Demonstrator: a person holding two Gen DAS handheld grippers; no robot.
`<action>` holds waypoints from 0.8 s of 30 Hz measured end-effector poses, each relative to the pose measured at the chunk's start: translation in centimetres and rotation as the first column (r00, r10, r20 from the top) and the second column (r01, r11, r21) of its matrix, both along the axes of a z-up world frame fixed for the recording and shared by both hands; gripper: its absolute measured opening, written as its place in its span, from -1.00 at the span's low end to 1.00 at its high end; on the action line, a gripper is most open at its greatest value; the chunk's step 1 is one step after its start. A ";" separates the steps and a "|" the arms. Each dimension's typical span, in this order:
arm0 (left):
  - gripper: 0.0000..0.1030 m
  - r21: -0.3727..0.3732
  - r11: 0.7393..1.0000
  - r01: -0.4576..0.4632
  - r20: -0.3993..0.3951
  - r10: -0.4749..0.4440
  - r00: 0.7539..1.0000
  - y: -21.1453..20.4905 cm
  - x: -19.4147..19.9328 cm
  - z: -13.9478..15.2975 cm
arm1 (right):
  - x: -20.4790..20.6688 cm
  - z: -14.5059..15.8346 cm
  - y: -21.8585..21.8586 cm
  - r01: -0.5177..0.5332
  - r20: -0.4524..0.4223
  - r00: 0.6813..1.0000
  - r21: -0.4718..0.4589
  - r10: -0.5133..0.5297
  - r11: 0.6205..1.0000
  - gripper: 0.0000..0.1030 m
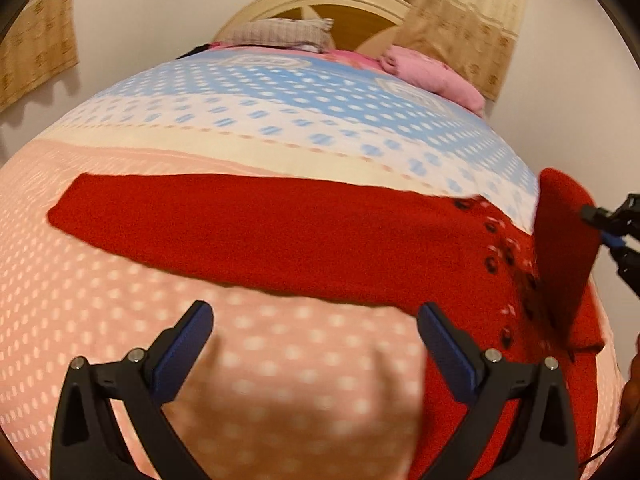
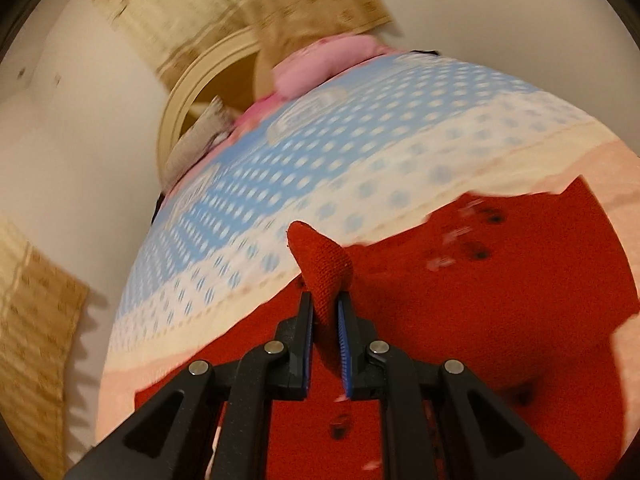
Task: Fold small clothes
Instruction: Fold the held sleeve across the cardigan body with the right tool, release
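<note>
The right gripper (image 2: 325,308) is clenched on a fold of the red knitted garment (image 2: 460,320). The pinched cloth stands up between its blue pads and ends in a rounded tip just ahead of the fingertips. The rest of the garment spreads on the bed below and to the right of that gripper. It is a thick, plain red knit. A patch of small dark and pale marks, too blurred to make out, sits on it ahead and to the right of the gripper, and a few more lie directly beneath its jaws.

The left gripper (image 1: 316,324) is released, its jaws wide apart with nothing between them, and it hangs over the pink dotted part of the bedsheet (image 1: 120,280). Just ahead of it the red knitted garment (image 1: 260,224) lies flat as a long band. Its long axis runs crosswise in front of this gripper, from a blunt narrow end at the far left to a wider, patterned part at the right. There one flap of it is lifted upright off the bed, held by the right gripper (image 1: 600,224) at the right edge of that view.

Beyond the garment the bedsheet turns cream, then white and blue with dots. Farther off a pink bundle (image 1: 432,72) and a grey checked pillow (image 1: 280,34) lie near the curved wooden headboard (image 1: 320,0). Beige curtains (image 1: 460,20) hang against the wall behind.
</note>
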State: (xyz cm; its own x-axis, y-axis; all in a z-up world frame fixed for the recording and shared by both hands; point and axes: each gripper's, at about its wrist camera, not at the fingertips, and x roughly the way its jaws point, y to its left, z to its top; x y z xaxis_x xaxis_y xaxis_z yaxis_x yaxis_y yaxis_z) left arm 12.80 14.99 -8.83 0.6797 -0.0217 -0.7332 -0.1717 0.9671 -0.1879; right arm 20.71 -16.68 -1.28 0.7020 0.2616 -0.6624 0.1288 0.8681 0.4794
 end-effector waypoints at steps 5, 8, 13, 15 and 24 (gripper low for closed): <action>1.00 -0.011 0.999 -0.047 0.002 0.047 0.999 2.6 -0.1 -0.8 | 1.1 -2.8 5.4 -0.081 -0.026 0.996 -0.030 0.081 0.996 -0.79; 1.00 0.000 0.999 -0.052 0.000 0.052 0.999 3.0 0.0 -1.3 | 1.4 -4.5 8.1 -0.117 -0.042 0.992 -0.062 0.115 0.991 -0.79; 1.00 0.028 0.999 -0.047 0.003 0.047 0.999 3.5 -0.2 -1.8 | 1.9 -6.9 8.9 -0.139 -0.073 0.988 -0.053 0.135 0.989 -0.79; 1.00 0.028 0.998 -0.050 0.004 0.049 0.999 3.6 -0.2 -2.0 | 1.9 -7.7 9.0 -0.156 -0.083 0.985 -0.039 0.152 0.987 -0.79; 1.00 0.043 0.998 -0.038 -0.003 0.038 0.999 3.0 0.0 -2.4 | 0.8 -9.6 11.6 -0.255 -0.103 0.963 -0.068 0.248 0.964 -0.79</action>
